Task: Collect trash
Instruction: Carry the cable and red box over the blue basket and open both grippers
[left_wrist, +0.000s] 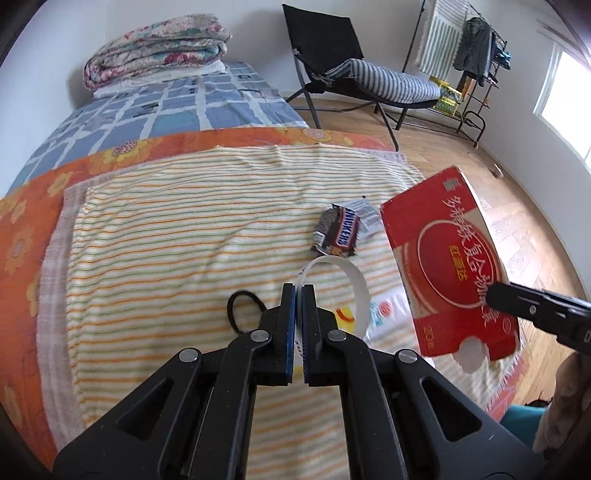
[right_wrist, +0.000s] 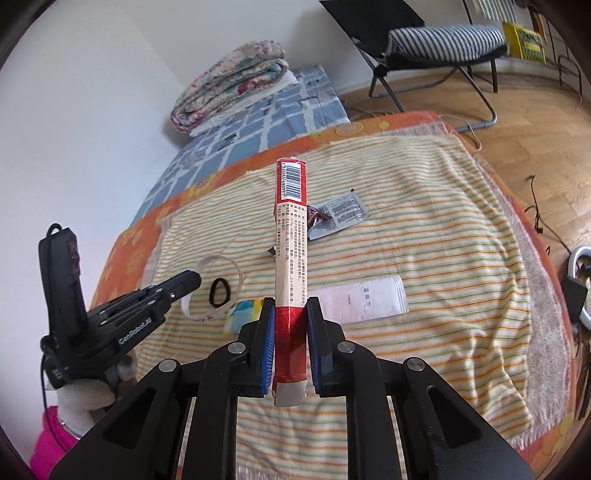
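A: Materials noted? Left claw first.

B: A thin white paper ring (left_wrist: 340, 280), curled into a loop, is pinched by the left gripper (left_wrist: 299, 291), its blue pads pressed together on the strip. Under it, a soft striped towel (left_wrist: 166, 240) is spread over an orange floral sheet (left_wrist: 33, 221).

A: And the right claw?

B: A flat red cardboard box (right_wrist: 290, 258), glossy, barcode at its far end, is clamped edge-on by the right gripper (right_wrist: 290, 332) and held clear of the towel.

A: Trash left lying?

B: A crumpled Snickers wrapper (left_wrist: 338, 232) is seen just beyond the left claw; a black hair tie (left_wrist: 242, 308) beside it; a white paper slip (right_wrist: 365, 297) right of the right claw.

A: Edges?

B: Bare wooden floor (right_wrist: 546, 122) is seen past the towel's right edge.
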